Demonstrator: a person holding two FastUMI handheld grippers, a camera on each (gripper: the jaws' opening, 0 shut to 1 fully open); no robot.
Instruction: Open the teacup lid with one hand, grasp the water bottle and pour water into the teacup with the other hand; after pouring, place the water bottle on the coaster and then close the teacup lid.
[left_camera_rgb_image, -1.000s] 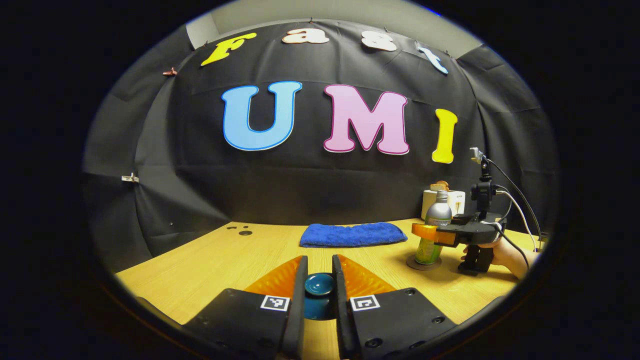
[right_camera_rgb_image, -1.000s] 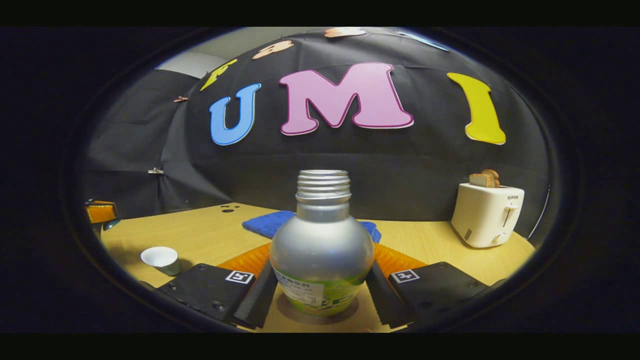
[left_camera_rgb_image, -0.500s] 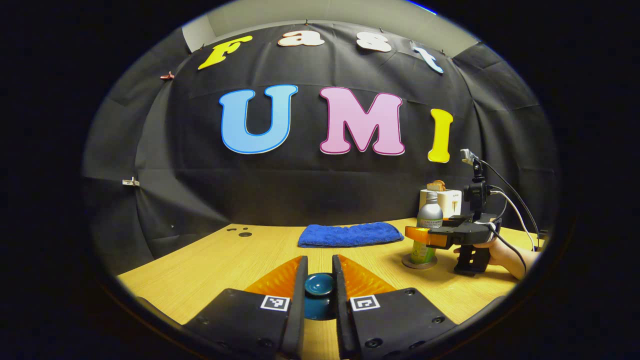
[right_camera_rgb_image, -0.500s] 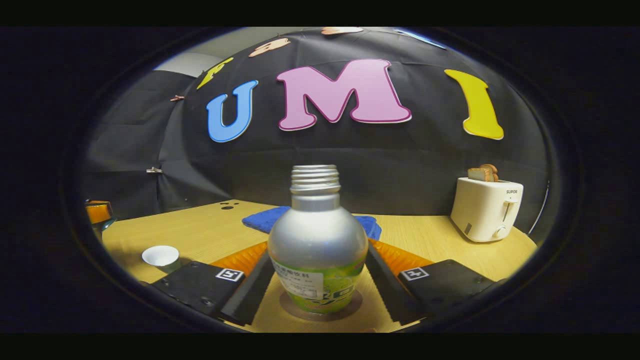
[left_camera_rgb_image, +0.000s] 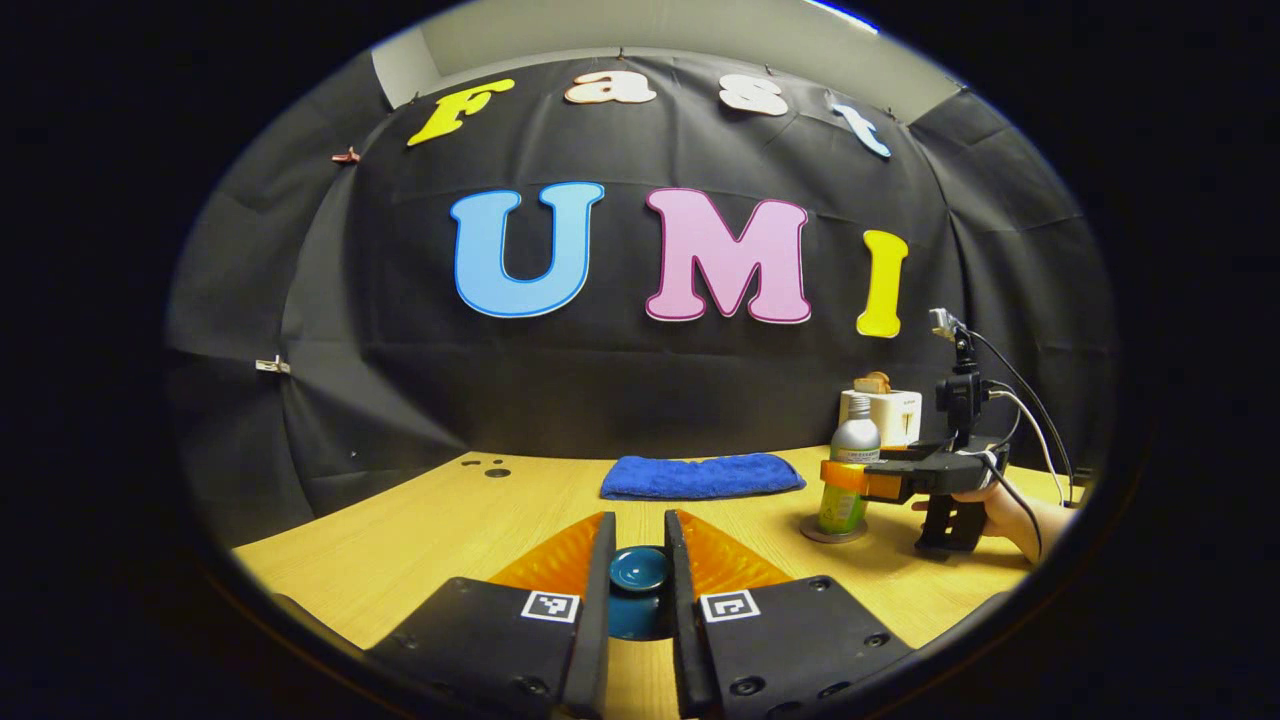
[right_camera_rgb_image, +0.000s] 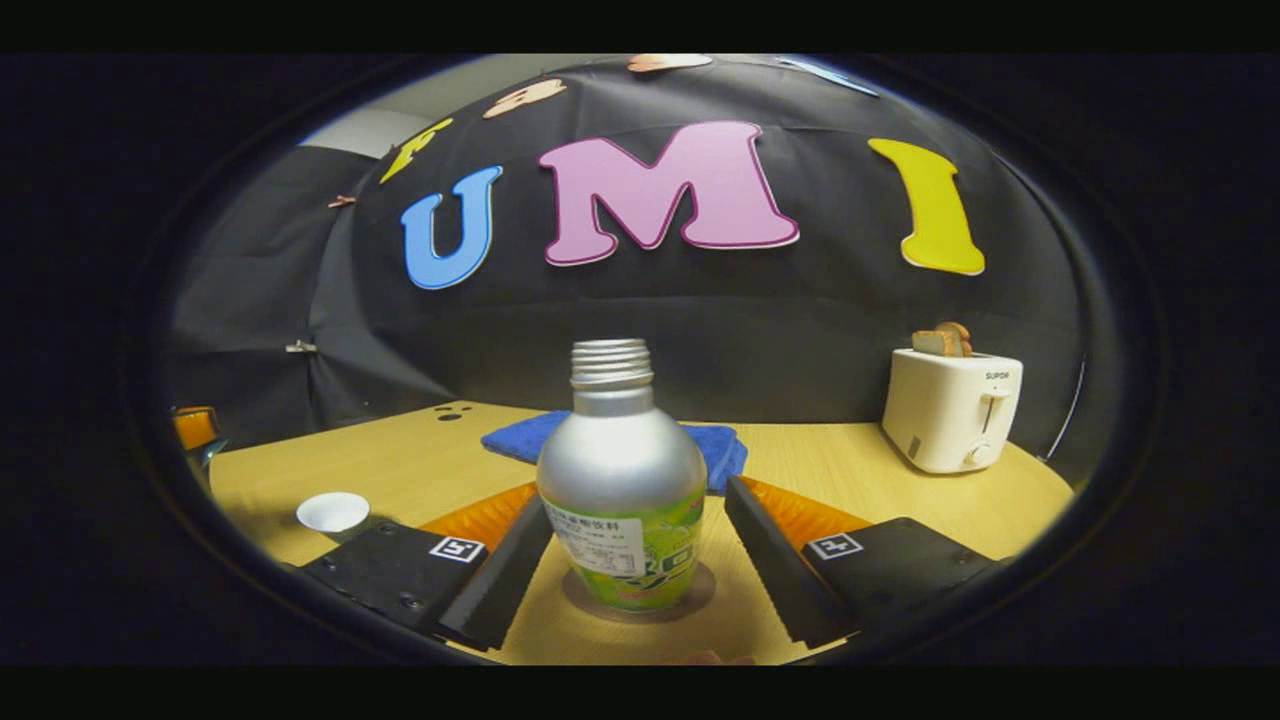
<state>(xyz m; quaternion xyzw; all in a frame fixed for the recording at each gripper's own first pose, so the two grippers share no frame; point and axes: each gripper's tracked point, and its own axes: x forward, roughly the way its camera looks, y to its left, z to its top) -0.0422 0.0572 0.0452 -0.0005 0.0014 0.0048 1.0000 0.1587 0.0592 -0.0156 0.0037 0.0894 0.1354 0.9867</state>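
In the left gripper view, the left gripper clamps the dark teal teacup lid between both fingers above the wooden table. In the right gripper view, the right gripper stands spread, fingers clear of the uncapped water bottle upright on the round coaster. The open white teacup sits left; blue towel and toaster lie beyond.

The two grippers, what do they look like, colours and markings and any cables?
Both grippers, left and right, have black bodies, ribbed orange fingers and small square black-and-white tags. In the left gripper view, the right gripper carries a black camera mount with black and white cables.
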